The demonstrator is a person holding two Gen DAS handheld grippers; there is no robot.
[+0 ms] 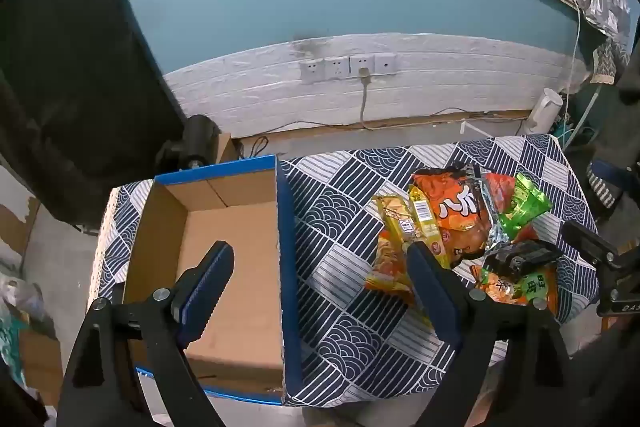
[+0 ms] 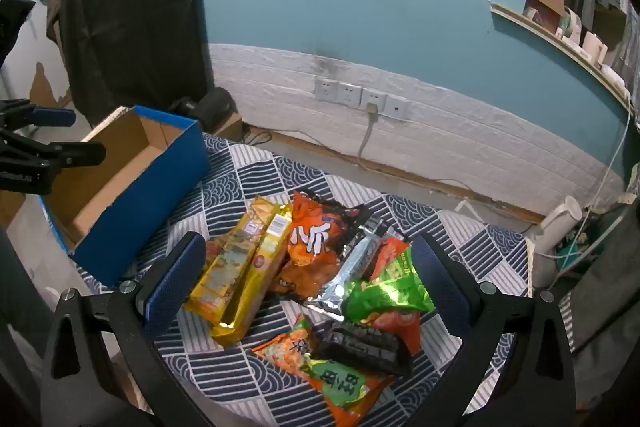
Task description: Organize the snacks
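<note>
The left gripper (image 1: pixel 320 263) tilts steeply downward, its blue-padded jaws spread wide with nothing between them. The right gripper (image 2: pixel 308 255) angles down less steeply, jaws likewise wide apart and gripping nothing. Both hang apart from each other.

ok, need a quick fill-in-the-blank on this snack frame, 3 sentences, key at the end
1. The cardboard box with blue outer walls holds ____ snacks.
2. The snack packets lie on the patterned ____.
3. The jaws of the left gripper and the right gripper are both ____.

Missing words: no; cloth; open
</note>
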